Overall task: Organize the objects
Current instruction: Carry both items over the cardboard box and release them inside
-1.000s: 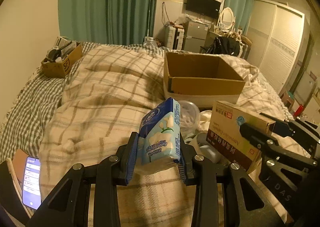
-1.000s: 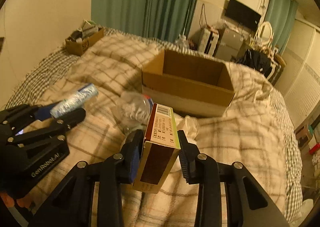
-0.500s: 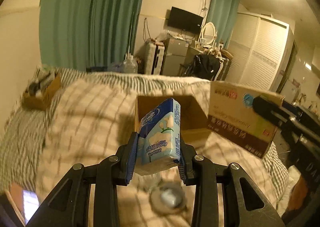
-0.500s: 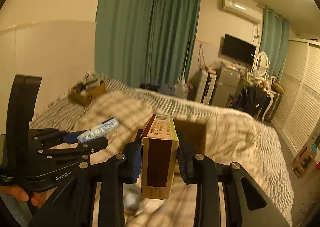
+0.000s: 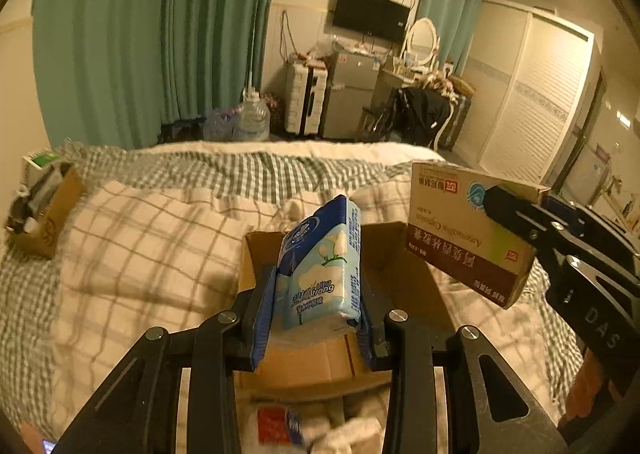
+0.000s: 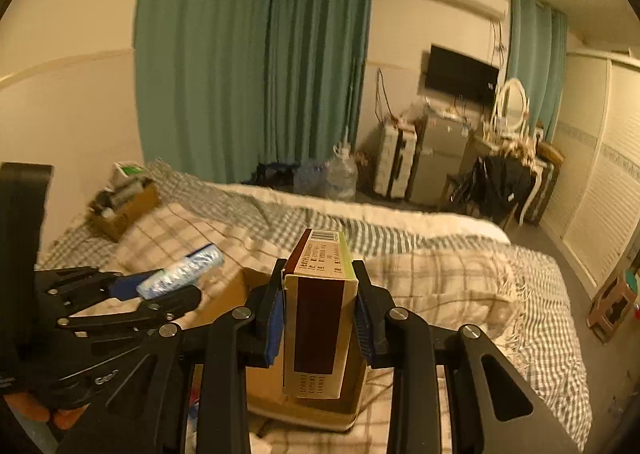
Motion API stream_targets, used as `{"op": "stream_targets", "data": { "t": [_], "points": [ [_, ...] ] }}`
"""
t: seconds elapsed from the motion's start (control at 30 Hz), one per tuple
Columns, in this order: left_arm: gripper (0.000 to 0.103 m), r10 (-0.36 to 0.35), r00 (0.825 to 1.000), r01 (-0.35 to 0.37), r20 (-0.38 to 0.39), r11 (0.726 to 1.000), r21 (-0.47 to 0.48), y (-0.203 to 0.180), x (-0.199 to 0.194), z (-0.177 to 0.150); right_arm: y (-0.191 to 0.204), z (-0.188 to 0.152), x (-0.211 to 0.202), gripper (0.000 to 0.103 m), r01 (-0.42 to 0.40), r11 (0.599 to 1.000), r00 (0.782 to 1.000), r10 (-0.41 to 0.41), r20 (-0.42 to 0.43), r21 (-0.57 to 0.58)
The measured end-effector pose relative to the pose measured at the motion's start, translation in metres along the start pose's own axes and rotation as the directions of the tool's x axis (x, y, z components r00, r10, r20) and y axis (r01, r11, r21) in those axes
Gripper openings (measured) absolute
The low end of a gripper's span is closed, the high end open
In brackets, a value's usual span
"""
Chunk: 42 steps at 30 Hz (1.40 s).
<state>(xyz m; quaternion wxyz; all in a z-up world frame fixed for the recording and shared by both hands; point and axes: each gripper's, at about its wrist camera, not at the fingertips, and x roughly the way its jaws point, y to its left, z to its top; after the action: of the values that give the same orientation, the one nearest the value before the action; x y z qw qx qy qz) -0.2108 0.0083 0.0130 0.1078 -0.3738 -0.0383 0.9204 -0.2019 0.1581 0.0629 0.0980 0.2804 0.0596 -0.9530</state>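
Open space is seen above the cardboard box [image 5: 304,362], whose near wall and rims sit just below both grippers on the plaid blanket [image 5: 132,254], with bare bedding around it. One blue tissue pack [image 5: 320,274] is clamped upright between the closed fingers of the left gripper [image 5: 316,318], and one maroon-and-cream medicine carton [image 6: 320,318] is gripped on end by the right gripper [image 6: 320,322]. Two held items and one box are counted; something red lying before the box appears blurred.
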Motion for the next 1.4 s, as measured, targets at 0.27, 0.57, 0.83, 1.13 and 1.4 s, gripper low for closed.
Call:
{"op": "stream_targets", "data": {
  "t": [0.27, 0.57, 0.83, 1.13, 1.4],
  "points": [
    [0.035, 0.002, 0.996, -0.002, -0.088, 1.000, 0.009, 0.007, 0.084, -0.003, -0.022, -0.018, 0.086, 0.029, -0.013, 1.000, 0.996, 0.014, -0.087, 0.017],
    [0.055, 0.013, 0.995, -0.008, -0.095, 0.998, 0.054, 0.003, 0.105, -0.008, -0.035, -0.037, 0.116, 0.058, -0.070, 0.992, 0.991, 0.082, -0.107, 0.108],
    [0.088, 0.046, 0.998, -0.046, -0.052, 0.999, 0.005, 0.005, 0.050, -0.001, -0.039, -0.017, 0.045, 0.072, -0.035, 0.993, 0.998, 0.040, -0.042, 0.109],
    [0.100, 0.104, 0.995, -0.104, 0.000, 0.994, -0.032, 0.020, -0.053, -0.020, -0.002, -0.022, -0.075, 0.088, 0.026, 0.997, 1.000, -0.027, -0.013, -0.073],
    [0.101, 0.172, 0.985, -0.172, 0.026, 0.985, 0.012, 0.026, -0.107, -0.075, 0.029, -0.060, -0.129, 0.088, 0.027, 0.991, 0.999, -0.032, -0.038, -0.132]
  ]
}}
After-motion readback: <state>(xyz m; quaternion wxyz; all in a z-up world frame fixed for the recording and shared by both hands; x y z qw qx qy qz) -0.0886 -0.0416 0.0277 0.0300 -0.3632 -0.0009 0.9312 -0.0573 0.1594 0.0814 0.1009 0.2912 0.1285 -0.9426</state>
